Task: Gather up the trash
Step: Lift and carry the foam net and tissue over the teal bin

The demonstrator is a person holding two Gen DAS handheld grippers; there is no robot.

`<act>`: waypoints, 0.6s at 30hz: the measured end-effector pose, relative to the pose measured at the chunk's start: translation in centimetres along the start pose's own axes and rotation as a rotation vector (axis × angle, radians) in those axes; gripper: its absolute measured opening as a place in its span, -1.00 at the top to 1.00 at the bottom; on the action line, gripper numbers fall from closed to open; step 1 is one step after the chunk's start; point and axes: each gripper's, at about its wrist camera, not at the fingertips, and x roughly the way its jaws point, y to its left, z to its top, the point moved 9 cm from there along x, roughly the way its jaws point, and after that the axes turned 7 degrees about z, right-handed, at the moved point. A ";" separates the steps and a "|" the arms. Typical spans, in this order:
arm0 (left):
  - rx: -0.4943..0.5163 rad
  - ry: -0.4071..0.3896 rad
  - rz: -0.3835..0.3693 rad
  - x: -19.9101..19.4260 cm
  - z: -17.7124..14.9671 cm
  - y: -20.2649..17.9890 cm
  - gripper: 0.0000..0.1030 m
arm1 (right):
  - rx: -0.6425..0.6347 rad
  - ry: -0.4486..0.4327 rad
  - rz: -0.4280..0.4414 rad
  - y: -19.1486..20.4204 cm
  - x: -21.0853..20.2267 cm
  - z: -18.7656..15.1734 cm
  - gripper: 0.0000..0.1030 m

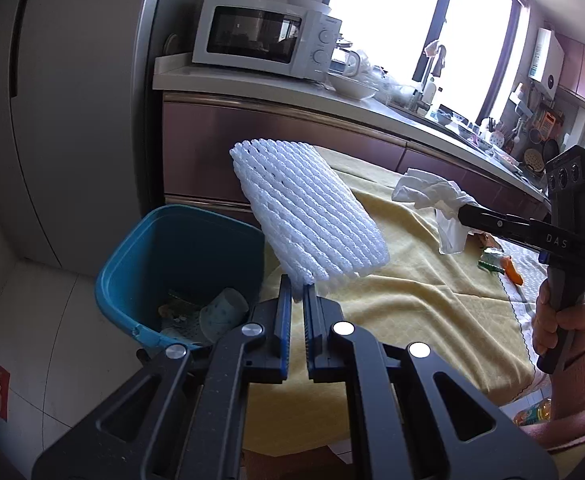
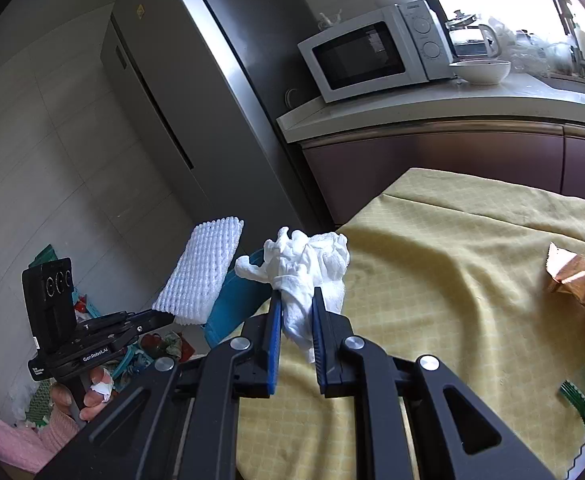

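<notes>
My left gripper [image 1: 297, 286] is shut on the lower edge of a white foam net sleeve [image 1: 308, 210], held up over the table's left end. Just beyond and below it stands a teal trash bin [image 1: 148, 256] on the floor with a cup and wrappers inside. My right gripper [image 2: 296, 300] is shut on a crumpled white tissue [image 2: 304, 268] above the yellow tablecloth [image 2: 452, 280]. The same tissue [image 1: 432, 194] hangs from the right gripper [image 1: 466, 212] in the left wrist view. From the right wrist, the foam sleeve [image 2: 204, 272] and left gripper [image 2: 164, 316] show at the left, with the bin [image 2: 236, 300] partly hidden behind them.
A brown paper bag [image 2: 576, 276] and a green-edged wrapper [image 2: 576, 400] lie on the table at the right. An orange and green wrapper [image 1: 500, 266] lies further along the cloth. A counter [image 1: 276, 88] with a microwave [image 1: 260, 36] runs behind; a grey fridge [image 2: 160, 100] stands left.
</notes>
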 end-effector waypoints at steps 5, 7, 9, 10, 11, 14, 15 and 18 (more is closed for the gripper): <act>-0.041 0.003 0.048 -0.3 -0.2 3.0 0.88 | -0.042 0.038 0.034 2.4 2.8 0.5 0.75; -0.052 0.007 0.062 -0.2 -0.4 3.9 0.88 | -0.056 0.052 0.047 3.1 3.8 0.7 0.75; -0.062 0.013 0.076 -0.2 -0.6 4.9 0.88 | -0.066 0.068 0.061 3.8 4.8 0.8 0.75; -0.067 0.016 0.082 -0.1 -0.8 5.3 0.88 | -0.072 0.074 0.066 4.2 5.3 0.9 0.75; -0.073 0.020 0.087 -0.1 -0.9 5.7 0.88 | -0.078 0.082 0.072 4.5 5.7 0.9 0.75; -0.087 0.034 0.100 0.2 -1.4 6.4 0.88 | -0.091 0.102 0.085 5.3 7.1 1.0 0.75; -0.090 0.039 0.105 0.3 -1.6 6.7 0.88 | -0.093 0.109 0.090 5.5 7.4 1.0 0.75; -0.102 0.057 0.115 0.9 -2.0 7.2 0.88 | -0.104 0.130 0.095 6.1 8.9 1.2 0.75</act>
